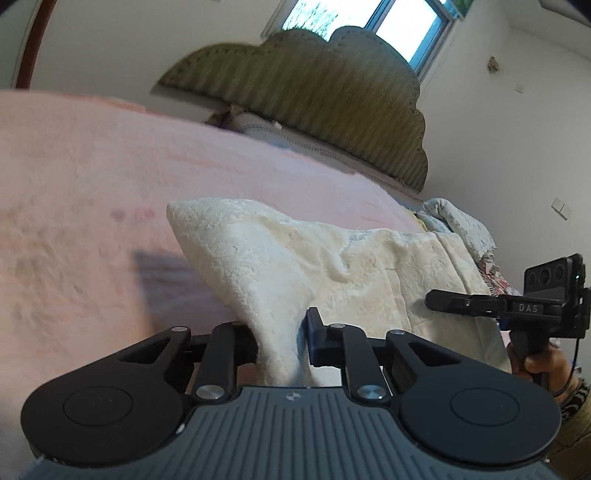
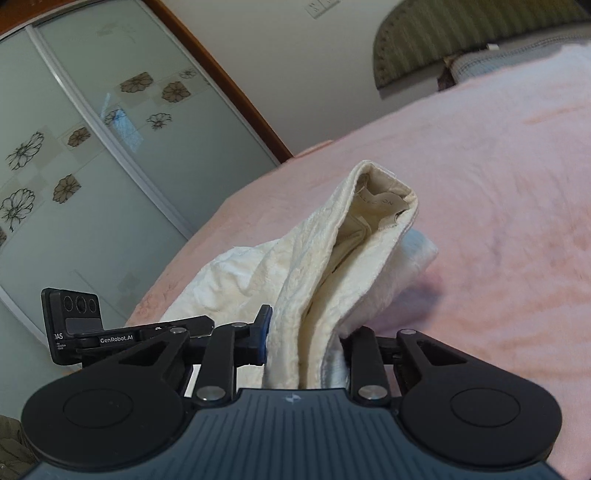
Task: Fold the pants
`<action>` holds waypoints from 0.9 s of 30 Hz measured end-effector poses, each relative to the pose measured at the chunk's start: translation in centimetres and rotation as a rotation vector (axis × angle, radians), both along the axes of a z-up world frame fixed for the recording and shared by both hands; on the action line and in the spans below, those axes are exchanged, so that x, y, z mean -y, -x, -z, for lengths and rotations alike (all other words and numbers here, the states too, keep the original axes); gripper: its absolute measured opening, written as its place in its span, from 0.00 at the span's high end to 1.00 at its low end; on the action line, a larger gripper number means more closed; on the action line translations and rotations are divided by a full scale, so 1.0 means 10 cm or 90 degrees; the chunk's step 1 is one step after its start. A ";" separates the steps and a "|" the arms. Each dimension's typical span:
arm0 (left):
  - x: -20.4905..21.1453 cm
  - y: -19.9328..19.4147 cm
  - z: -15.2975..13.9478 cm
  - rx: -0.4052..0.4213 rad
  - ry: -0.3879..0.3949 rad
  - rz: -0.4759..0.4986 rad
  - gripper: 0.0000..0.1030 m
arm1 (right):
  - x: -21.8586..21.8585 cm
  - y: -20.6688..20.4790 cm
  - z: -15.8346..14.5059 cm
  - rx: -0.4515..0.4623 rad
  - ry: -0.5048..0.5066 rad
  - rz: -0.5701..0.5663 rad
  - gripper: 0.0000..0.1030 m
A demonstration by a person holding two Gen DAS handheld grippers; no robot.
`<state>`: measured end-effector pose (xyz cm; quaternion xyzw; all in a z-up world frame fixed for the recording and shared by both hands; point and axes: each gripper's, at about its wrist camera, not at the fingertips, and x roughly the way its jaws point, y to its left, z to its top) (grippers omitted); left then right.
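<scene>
Cream textured pants [image 1: 314,258] lie on a pink bedspread [image 1: 92,184]. My left gripper [image 1: 280,339] is shut on a bunched edge of the pants and lifts it off the bed. The right gripper [image 1: 436,299] shows at the right of the left wrist view, at the far side of the pants. In the right wrist view my right gripper [image 2: 303,350] is shut on the pants [image 2: 354,236], whose waistband opening with a label faces the camera. The left gripper [image 2: 199,325] shows at the left of that view, against the fabric.
A padded olive headboard [image 1: 314,92] and a window [image 1: 369,22] stand behind the bed. A patterned quilt [image 1: 465,225] is heaped at the bed's right edge. A floral sliding wardrobe door [image 2: 92,147] stands to the left of the bedspread [image 2: 498,184].
</scene>
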<state>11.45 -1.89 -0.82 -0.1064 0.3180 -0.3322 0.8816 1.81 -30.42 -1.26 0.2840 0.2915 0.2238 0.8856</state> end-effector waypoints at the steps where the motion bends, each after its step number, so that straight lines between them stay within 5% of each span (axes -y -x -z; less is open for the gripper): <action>1: -0.04 0.01 -0.05 0.016 -0.002 -0.005 0.82 | -0.04 -0.01 -0.05 0.010 0.003 -0.006 0.77; 7: -0.24 -0.13 -0.28 0.038 -0.020 -0.035 0.82 | -0.24 -0.26 -0.21 0.050 -0.018 -0.029 0.77; 14: -0.27 -0.56 -0.17 0.019 -0.077 -0.067 0.80 | -0.39 -0.86 0.04 0.015 -0.031 -0.005 0.77; 16: -0.23 -0.65 -0.05 0.001 -0.109 -0.072 0.74 | -0.39 -0.98 0.20 -0.011 -0.029 0.016 0.75; 18: -0.23 -0.70 0.06 -0.014 -0.139 -0.085 0.51 | -0.38 -1.07 0.34 -0.048 0.001 0.035 0.67; 21: -0.34 -0.66 0.06 -0.014 -0.153 -0.121 0.36 | -0.38 -1.01 0.44 -0.061 0.029 0.043 0.58; 23: -0.43 -0.62 0.02 -0.009 -0.171 -0.156 0.30 | -0.35 -0.89 0.39 -0.059 0.048 0.049 0.44; 27: -0.51 -0.41 -0.21 0.039 -0.191 -0.201 0.29 | -0.25 -0.55 0.23 -0.030 0.139 0.099 0.42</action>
